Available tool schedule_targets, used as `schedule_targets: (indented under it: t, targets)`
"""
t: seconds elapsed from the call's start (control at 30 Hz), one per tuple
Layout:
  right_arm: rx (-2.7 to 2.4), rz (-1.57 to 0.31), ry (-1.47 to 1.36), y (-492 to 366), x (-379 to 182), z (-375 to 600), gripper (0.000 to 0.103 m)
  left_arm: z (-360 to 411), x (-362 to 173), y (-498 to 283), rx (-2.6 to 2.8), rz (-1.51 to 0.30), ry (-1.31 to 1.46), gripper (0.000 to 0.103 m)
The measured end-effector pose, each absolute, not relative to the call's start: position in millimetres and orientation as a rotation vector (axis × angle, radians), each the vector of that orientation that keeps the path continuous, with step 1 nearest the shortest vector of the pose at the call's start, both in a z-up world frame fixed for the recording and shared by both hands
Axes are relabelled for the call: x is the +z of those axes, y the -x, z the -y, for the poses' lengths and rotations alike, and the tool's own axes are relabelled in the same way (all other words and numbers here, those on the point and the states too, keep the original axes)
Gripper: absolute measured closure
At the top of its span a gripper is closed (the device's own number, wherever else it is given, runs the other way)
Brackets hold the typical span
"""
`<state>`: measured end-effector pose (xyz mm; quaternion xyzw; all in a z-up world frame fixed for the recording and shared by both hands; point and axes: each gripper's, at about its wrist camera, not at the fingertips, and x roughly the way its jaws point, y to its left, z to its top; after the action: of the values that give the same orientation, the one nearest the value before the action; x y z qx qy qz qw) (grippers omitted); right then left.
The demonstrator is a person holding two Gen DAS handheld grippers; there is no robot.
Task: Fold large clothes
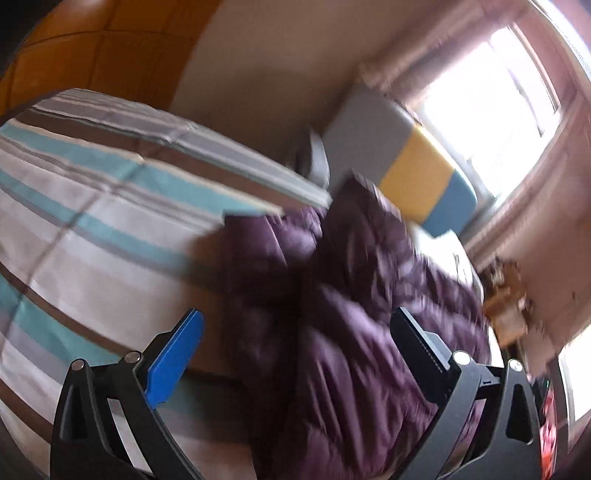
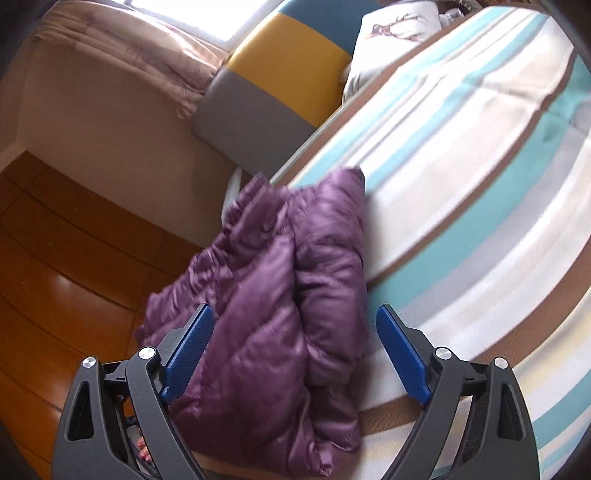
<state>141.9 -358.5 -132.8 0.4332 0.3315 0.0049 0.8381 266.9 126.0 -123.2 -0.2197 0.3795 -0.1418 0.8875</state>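
A purple puffer jacket (image 1: 351, 277) lies bunched in folds on the striped bed cover (image 1: 92, 221), blurred in the left wrist view. My left gripper (image 1: 297, 317) hangs just above it, jaws wide apart, with only jacket fabric showing below the gap. In the right wrist view the same jacket (image 2: 280, 295) lies doubled over at the edge of the bed (image 2: 461, 184), partly hanging toward the floor. My right gripper (image 2: 295, 310) is open and straddles the jacket's near end. Its right pad stands clear of the fabric.
A grey, yellow and blue padded headboard (image 2: 273, 74) stands at the bed's far end, with a white pillow (image 2: 399, 29) beside it. Wooden floor (image 2: 55, 258) lies left of the bed. A bright window (image 1: 491, 110) and a curtain (image 2: 129, 48) are behind. A person's toes (image 2: 142, 450) show below.
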Motion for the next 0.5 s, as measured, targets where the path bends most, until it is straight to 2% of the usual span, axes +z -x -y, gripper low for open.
schedule_targets:
  t: [0.17,0.3,0.33,0.4,0.43,0.47,0.5]
  targets:
    - [0.049,-0.716,-0.884,-145,-138,345,0.014,-99,-142,-267,-0.376,-0.880,0.382,0.002]
    - [0.064,-0.739,-0.832,-155,-139,332,0.014,-91,-148,-266,-0.383,-0.881,0.372,0.003]
    - [0.067,-0.750,-0.815,-164,-139,329,0.017,-90,-149,-265,-0.392,-0.883,0.374,0.005]
    - [0.094,-0.790,-0.773,-171,-141,320,0.045,-85,-151,-262,-0.393,-0.898,0.361,0.021]
    - [0.104,-0.807,-0.773,-172,-144,318,0.049,-84,-150,-261,-0.394,-0.900,0.355,0.023]
    - [0.118,-0.804,-0.782,-170,-145,317,0.057,-83,-150,-259,-0.405,-0.899,0.353,0.031]
    - [0.127,-0.797,-0.790,-170,-146,316,0.060,-82,-150,-256,-0.419,-0.903,0.352,0.041]
